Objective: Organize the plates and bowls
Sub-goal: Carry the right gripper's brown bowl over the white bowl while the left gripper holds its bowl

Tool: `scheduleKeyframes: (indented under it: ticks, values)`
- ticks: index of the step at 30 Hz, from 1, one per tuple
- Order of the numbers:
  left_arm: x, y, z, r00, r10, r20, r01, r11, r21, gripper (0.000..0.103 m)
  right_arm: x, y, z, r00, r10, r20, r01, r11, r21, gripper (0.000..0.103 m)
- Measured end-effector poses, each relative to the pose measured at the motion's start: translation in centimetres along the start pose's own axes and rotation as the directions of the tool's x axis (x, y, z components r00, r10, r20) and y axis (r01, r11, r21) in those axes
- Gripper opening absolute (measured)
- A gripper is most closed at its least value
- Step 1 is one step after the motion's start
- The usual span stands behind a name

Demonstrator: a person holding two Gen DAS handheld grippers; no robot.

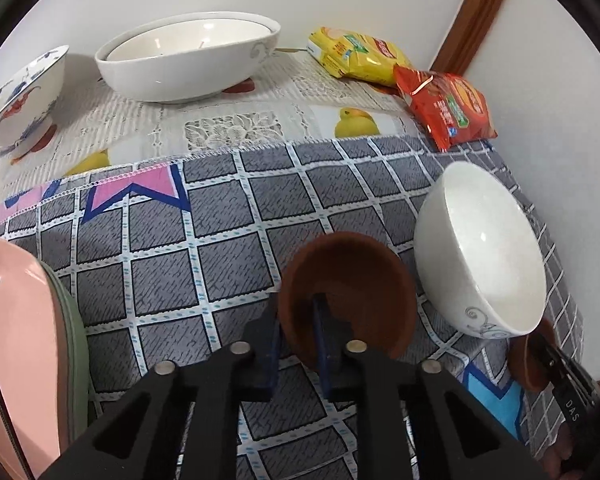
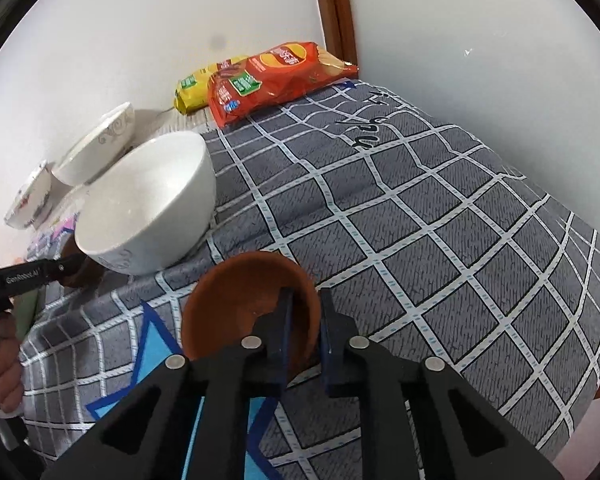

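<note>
My left gripper point(image 1: 298, 312) is shut on the near rim of a small brown bowl point(image 1: 352, 280), one finger inside and one outside. To its right stands a plain white bowl point(image 1: 480, 248). Beyond that bowl, the right gripper point(image 1: 540, 344) grips a second brown bowl point(image 1: 526, 364). In the right wrist view, my right gripper point(image 2: 306, 304) is shut on that second brown bowl's point(image 2: 240, 304) rim. The white bowl point(image 2: 148, 200) stands to its left, with the left gripper point(image 2: 70, 266) and its brown bowl point(image 2: 78, 276) partly hidden behind it. Both brown bowls are tilted over the grey checked cloth point(image 1: 220, 248).
A large white oval bowl point(image 1: 188, 60) and a painted bowl point(image 1: 20, 100) stand at the back on a lace cloth. A pink plate point(image 1: 16, 340) lies on a green one point(image 1: 76, 320) at the left. Yellow point(image 1: 356, 56) and red point(image 1: 448, 108) snack bags lie by the wall.
</note>
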State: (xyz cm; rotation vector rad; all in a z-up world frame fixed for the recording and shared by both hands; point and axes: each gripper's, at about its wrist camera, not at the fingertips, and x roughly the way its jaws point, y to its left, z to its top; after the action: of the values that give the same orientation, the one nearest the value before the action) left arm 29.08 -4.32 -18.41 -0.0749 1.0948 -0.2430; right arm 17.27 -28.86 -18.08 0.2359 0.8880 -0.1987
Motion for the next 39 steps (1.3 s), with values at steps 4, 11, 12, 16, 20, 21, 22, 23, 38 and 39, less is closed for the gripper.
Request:
scheduleKeyframes:
  ticks: [4,11,12,16,20,21,22,23,38,39]
  values:
    - [-0.5,0.1,0.0,1.000,-0.004,0.001,0.004,1.000,-0.020,0.009,-0.3,0.1,0.1,1.000,-0.007,-0.002,0.007,1.000,0.015,0.010]
    - [-2.2,0.0,-0.5,1.000,0.016,0.013,-0.016,1.000,-0.014,0.008,-2.0,0.6,0.7,0.999,0.007,0.032,-0.007,1.000,0.018,0.010]
    - [-2.6,0.1,-0.6,1.000,0.013,0.015,-0.013,1.000,-0.020,0.008,-2.4,0.7,0.8,0.999,0.012,0.040,-0.013,1.000,0.018,0.010]
    - [-4.2,0.3,-0.5,1.000,0.007,0.024,-0.006,1.000,-0.023,0.008,-3.5,0.9,1.3,0.999,0.022,0.049,-0.023,0.999,0.022,0.010]
    - [-6.5,0.3,0.3,0.998,0.010,0.054,-0.009,1.000,-0.012,0.008,-4.3,1.2,2.4,0.997,0.035,0.066,-0.037,0.999,0.036,0.010]
    - [-6.9,0.2,0.5,0.998,0.010,0.061,-0.010,1.000,-0.011,0.008,-4.5,1.3,2.7,0.997,0.040,0.072,-0.043,0.998,0.038,0.010]
    - [-7.6,0.2,0.9,0.997,0.011,0.074,-0.010,1.000,-0.010,0.008,-4.7,1.5,3.1,0.996,0.043,0.079,-0.047,0.998,0.040,0.010]
    - [-8.2,0.2,1.3,0.996,0.012,0.086,-0.012,1.000,-0.007,0.008,-4.9,1.7,3.5,0.995,0.045,0.085,-0.049,0.998,0.040,0.010]
    - [-7.2,-0.9,5.1,0.994,-0.021,0.108,0.016,0.999,0.046,0.008,-4.2,4.8,7.2,0.992,0.093,0.080,-0.096,0.995,0.033,0.010]
    - [-6.9,-1.0,5.1,0.994,-0.026,0.105,0.021,0.999,0.048,0.008,-4.0,5.0,7.3,0.993,0.086,0.078,-0.089,0.996,0.030,0.010]
